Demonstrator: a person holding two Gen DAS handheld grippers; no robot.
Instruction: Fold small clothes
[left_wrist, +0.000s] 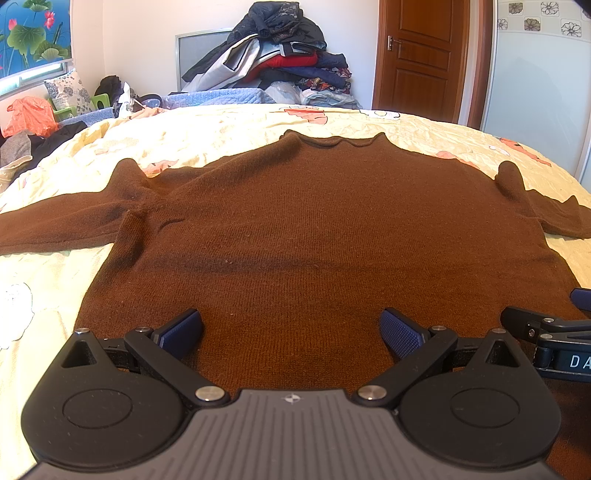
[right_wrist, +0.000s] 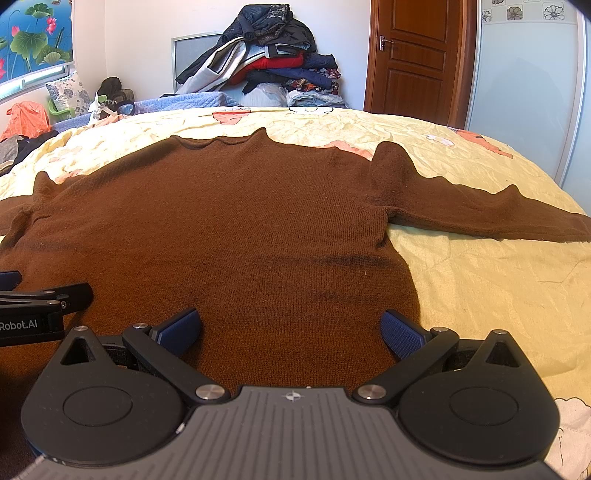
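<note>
A big bed (left_wrist: 258, 122) with a yellow flowery cover fills the room. Behind the bed, a pile of clothes (left_wrist: 280, 55) leans on the white wall. Right of the pile stands a brown wooden door (left_wrist: 421, 55).

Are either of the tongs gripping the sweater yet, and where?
No. Both the left tongs and the right tongs are open above the sweater near its hem, holding nothing.

A plain dark brown knit sweater (left_wrist: 314, 221) lay across a pale yellow bedspread (left_wrist: 221, 129) printed with pink and white cartoon figures. The grippers' black linkages carried blue ribbed pads (left_wrist: 400, 332). Far behind stood a reddish-brown wooden door (left_wrist: 421, 55) and a blue lotus-print curtain (left_wrist: 33, 33).
</note>
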